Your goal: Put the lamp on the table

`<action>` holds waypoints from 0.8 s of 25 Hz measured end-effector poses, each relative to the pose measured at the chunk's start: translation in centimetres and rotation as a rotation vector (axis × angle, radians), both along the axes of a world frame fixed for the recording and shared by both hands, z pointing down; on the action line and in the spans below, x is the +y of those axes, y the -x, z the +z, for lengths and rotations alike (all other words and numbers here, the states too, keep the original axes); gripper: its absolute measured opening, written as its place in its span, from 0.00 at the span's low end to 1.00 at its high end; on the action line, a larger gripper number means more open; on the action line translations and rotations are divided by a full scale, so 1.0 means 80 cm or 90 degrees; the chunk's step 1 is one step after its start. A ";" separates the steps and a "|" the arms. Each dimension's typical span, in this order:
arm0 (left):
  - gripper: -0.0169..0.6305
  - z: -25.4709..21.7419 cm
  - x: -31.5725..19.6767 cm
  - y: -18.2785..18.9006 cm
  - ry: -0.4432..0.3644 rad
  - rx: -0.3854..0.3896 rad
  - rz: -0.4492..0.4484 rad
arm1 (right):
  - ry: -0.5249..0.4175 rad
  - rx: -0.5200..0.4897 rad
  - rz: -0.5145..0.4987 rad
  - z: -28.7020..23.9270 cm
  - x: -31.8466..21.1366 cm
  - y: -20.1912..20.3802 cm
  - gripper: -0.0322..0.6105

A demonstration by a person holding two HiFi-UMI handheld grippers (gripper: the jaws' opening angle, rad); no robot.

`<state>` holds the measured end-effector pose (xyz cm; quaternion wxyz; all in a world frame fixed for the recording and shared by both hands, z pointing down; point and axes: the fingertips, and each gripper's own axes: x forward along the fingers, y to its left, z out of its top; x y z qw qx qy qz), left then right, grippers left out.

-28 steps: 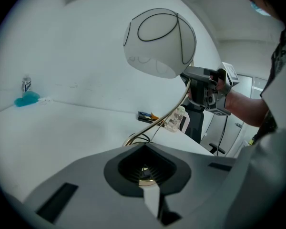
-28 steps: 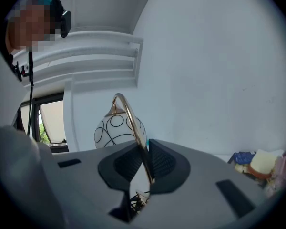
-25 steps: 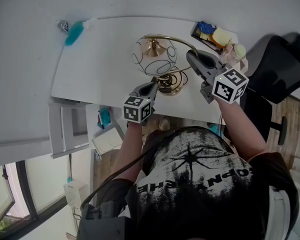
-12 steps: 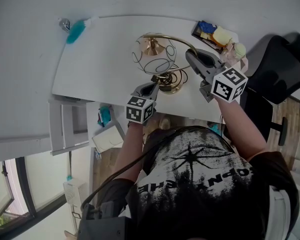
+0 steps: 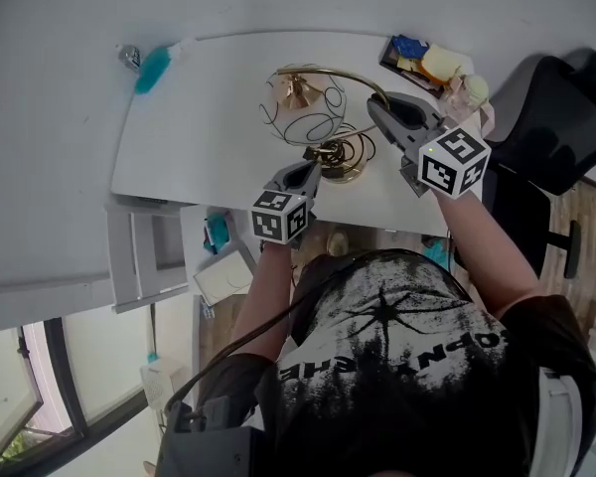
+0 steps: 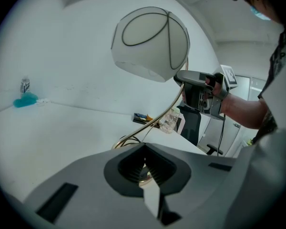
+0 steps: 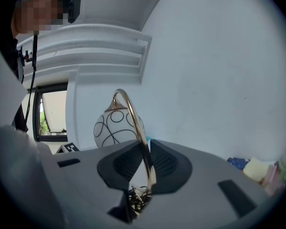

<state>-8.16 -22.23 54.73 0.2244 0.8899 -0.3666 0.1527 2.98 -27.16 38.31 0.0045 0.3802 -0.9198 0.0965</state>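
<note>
Lamp [image 5: 308, 112] looks to be standing on the white tabletop [image 5: 199, 127], base [image 5: 343, 162] near the front edge. The right gripper [image 5: 379, 114] has its jaws clamped on the brass stem [image 7: 133, 113], and the left gripper [image 5: 310, 170] has its jaws pinched together at the base rim. I'd check for wobble, then release the stem slowly. The dark tray [image 5: 389, 66] in the corner holds blue and yellow bits, can't tell what.

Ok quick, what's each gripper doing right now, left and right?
Left gripper: shut, close to the foot of the lamp; whether it pinches anything cannot be told.
Right gripper: shut on the lamp's curved gold arm.
</note>
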 end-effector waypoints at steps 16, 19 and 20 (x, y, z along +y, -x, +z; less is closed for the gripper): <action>0.05 -0.021 0.047 -0.083 -0.017 -0.020 0.062 | 0.056 0.033 0.027 0.063 0.088 -0.089 0.14; 0.05 -0.029 0.062 -0.103 -0.016 -0.001 0.073 | 0.067 0.045 0.029 0.080 0.113 -0.105 0.11; 0.05 -0.031 0.067 -0.110 -0.016 0.001 0.079 | 0.072 0.047 0.029 0.086 0.121 -0.110 0.10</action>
